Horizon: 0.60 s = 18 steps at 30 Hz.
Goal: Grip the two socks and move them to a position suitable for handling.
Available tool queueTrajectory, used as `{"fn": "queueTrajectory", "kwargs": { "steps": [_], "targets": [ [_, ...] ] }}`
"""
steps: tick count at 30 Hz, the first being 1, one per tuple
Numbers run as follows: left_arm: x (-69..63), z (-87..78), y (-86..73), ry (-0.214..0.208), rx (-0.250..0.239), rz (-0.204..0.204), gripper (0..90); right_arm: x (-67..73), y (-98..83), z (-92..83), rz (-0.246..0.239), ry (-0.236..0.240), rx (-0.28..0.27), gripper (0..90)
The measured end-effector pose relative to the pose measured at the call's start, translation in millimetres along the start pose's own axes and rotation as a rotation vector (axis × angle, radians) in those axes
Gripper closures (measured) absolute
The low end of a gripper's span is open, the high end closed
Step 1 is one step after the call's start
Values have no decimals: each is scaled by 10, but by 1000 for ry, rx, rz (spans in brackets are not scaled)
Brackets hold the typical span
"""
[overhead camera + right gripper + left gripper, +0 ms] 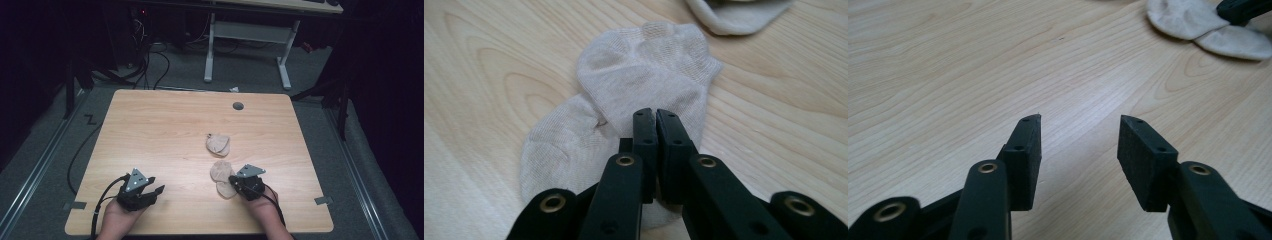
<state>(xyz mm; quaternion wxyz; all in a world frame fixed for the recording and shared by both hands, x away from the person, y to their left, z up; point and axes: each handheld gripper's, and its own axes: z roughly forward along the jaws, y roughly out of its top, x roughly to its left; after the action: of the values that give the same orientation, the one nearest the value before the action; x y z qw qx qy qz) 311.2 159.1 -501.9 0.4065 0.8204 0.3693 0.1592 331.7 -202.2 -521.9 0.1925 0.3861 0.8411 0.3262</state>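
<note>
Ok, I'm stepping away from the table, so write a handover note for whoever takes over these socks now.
Left hand-held gripper: open, nothing between its jaws, over bare table.
Right hand-held gripper: jaws shut, resting on the near sock; whether it pinches fabric, I cannot tell.
Far sock: lies apart, further up the table.
Done: nothing visibly paired or folded.
Left: probably bring the socks together.

Under the right claw [655, 116] lies a beige knitted cloth sock [644, 75], soft and ribbed. Its matt black plastic jaws carry brass-coloured rivets. The pale wood-grain table [484, 60] looks smooth, faintly satin.
</note>
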Motion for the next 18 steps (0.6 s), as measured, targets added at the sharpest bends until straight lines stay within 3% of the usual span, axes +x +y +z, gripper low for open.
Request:
{"fn": "queueTrajectory", "kwargs": {
  "steps": [3, 7, 11, 12, 14, 18],
  "targets": [
    [-78, 24, 20, -18, 0, 10, 539, 99, 32, 27, -25, 30, -6, 876],
    [-172, 56, 29, -25, 18, 52, 541, 228, 76, 52, -46, 95, -13, 871],
    [-211, 65, 27, -31, 23, 72, 540, 220, 117, -63, -31, 65, -78, 872],
    [-214, 69, 26, -33, 25, 74, 534, 137, 102, -110, -10, 15, -92, 876],
    [-212, 76, 25, -34, 27, 74, 531, 78, 72, -96, -4, -11, -71, 877],
    [-213, 75, 27, -33, 27, 73, 525, 53, 25, -27, -13, -15, -21, 877]
  ]
}}
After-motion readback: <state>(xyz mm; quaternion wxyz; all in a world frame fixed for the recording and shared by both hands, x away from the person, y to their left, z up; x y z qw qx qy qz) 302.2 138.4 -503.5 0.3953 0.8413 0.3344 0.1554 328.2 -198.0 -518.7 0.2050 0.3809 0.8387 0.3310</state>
